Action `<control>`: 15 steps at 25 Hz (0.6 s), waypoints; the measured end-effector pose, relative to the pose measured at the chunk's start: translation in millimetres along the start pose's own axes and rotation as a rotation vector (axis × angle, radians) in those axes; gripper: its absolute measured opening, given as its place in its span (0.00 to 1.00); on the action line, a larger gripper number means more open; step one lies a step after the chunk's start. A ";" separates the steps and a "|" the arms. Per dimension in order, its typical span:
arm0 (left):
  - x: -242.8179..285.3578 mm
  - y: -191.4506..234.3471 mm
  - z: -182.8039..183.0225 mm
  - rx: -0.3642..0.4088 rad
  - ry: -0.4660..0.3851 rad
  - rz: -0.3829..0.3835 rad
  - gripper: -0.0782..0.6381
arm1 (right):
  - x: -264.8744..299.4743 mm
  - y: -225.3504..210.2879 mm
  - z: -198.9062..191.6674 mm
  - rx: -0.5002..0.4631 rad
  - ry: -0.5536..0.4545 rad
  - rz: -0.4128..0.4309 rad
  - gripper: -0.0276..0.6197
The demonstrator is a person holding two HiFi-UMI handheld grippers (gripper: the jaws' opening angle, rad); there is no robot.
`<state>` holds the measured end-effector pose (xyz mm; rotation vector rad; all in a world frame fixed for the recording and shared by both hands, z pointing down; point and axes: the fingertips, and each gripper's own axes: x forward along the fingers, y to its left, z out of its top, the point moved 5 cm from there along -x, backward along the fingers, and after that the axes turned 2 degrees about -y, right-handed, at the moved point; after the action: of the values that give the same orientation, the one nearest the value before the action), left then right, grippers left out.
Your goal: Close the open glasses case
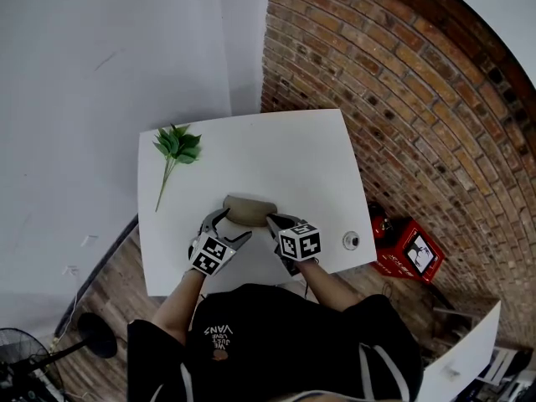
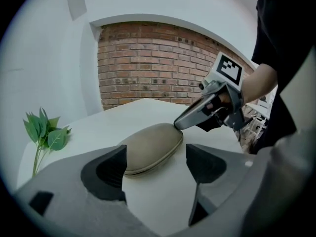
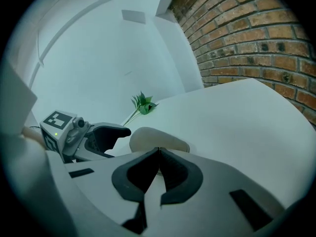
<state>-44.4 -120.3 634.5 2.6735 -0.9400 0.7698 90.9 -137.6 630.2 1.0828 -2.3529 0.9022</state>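
Observation:
A tan glasses case (image 1: 249, 209) lies near the front of the white table (image 1: 276, 153). In the left gripper view the case (image 2: 150, 149) has its lid down on the base, with only a thin seam showing. My left gripper (image 2: 155, 157) stands open, its jaws on either side of the case's near end and apart from it. My right gripper (image 3: 159, 149) is shut with nothing between its fingers. Its tip (image 2: 178, 125) rests against the case's right end, and the case (image 3: 153, 136) lies just beyond it in the right gripper view.
A green leafy sprig (image 1: 176, 149) lies at the table's left. A small round white object (image 1: 351, 241) sits at the front right corner. A brick wall stands behind, a red box (image 1: 410, 249) is on the floor at the right, and a fan (image 1: 17, 358) at the lower left.

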 end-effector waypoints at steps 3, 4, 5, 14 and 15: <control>3.4 -1.4 -2.7 -0.001 0.017 -0.007 0.64 | 1.1 0.0 -0.7 -0.020 0.004 0.004 0.05; 3.7 -1.7 -2.8 -0.001 0.018 -0.006 0.65 | 1.1 0.1 -0.6 -0.032 0.003 0.006 0.05; 4.0 -1.9 -2.6 -0.002 0.018 -0.006 0.65 | 1.0 0.0 -0.6 -0.041 0.000 0.009 0.05; 7.9 -3.5 -2.3 -0.023 0.058 -0.025 0.68 | 0.6 1.8 -0.6 -0.150 0.013 0.000 0.05; 8.6 -3.4 -2.5 -0.021 0.068 -0.031 0.69 | 0.9 1.8 -0.3 -0.156 0.018 0.005 0.05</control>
<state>-37.6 -121.3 641.1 2.6197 -0.8836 0.8336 88.9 -137.0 630.3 1.0025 -2.3677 0.7133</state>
